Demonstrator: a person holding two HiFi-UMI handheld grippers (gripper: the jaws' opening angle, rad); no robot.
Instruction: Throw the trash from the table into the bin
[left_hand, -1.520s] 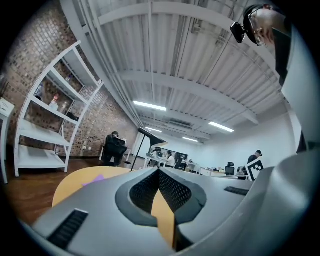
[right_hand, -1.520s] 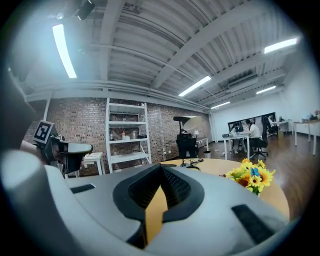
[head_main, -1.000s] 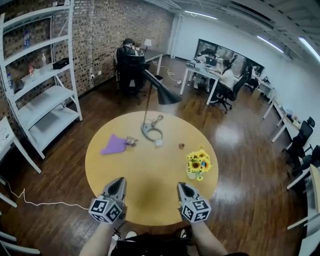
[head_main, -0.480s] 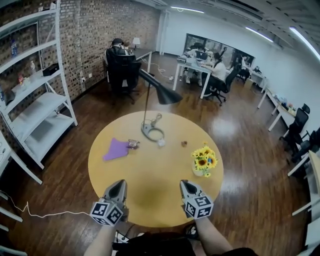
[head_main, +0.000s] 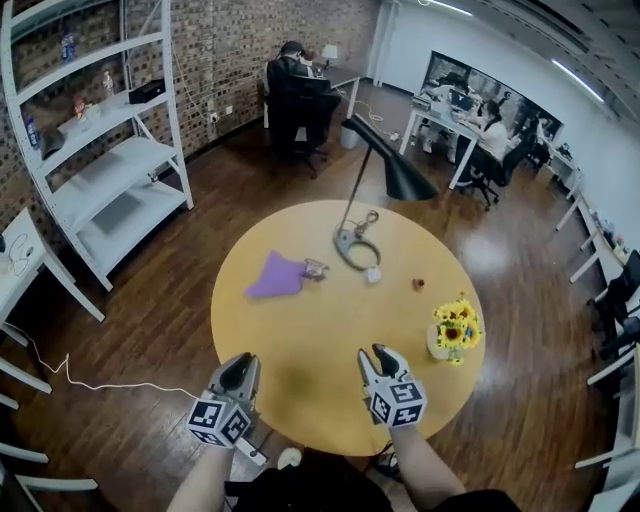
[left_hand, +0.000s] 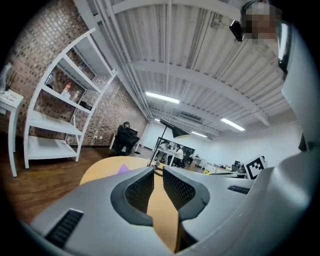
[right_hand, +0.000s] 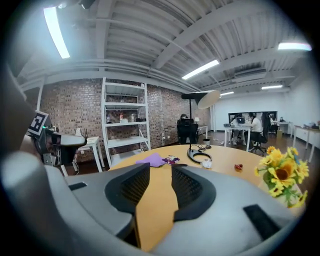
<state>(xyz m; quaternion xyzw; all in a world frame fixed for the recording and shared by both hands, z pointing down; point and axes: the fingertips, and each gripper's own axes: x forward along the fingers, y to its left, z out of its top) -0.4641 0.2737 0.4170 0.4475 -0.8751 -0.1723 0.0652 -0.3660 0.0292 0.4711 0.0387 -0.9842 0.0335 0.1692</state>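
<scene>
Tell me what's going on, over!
Left gripper and right gripper just opened, both empty. Purple scrap, wrapper, wad untouched on table. Lamp base among them; no bin seen.

Grey hand-held grippers (head_main: 240, 360) (head_main: 379, 353) carry ribbed black pads (right_hand: 132, 186) and black-and-white marker cubes (head_main: 219, 421)

one table (head_main: 320, 345), one lamp (head_main: 403, 180), one flower vase (head_main: 447, 336), four trash pieces (head_main: 275, 277).

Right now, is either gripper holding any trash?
No: the left gripper and right gripper have just been opening their jaws, and only bare table shows between them.
</scene>
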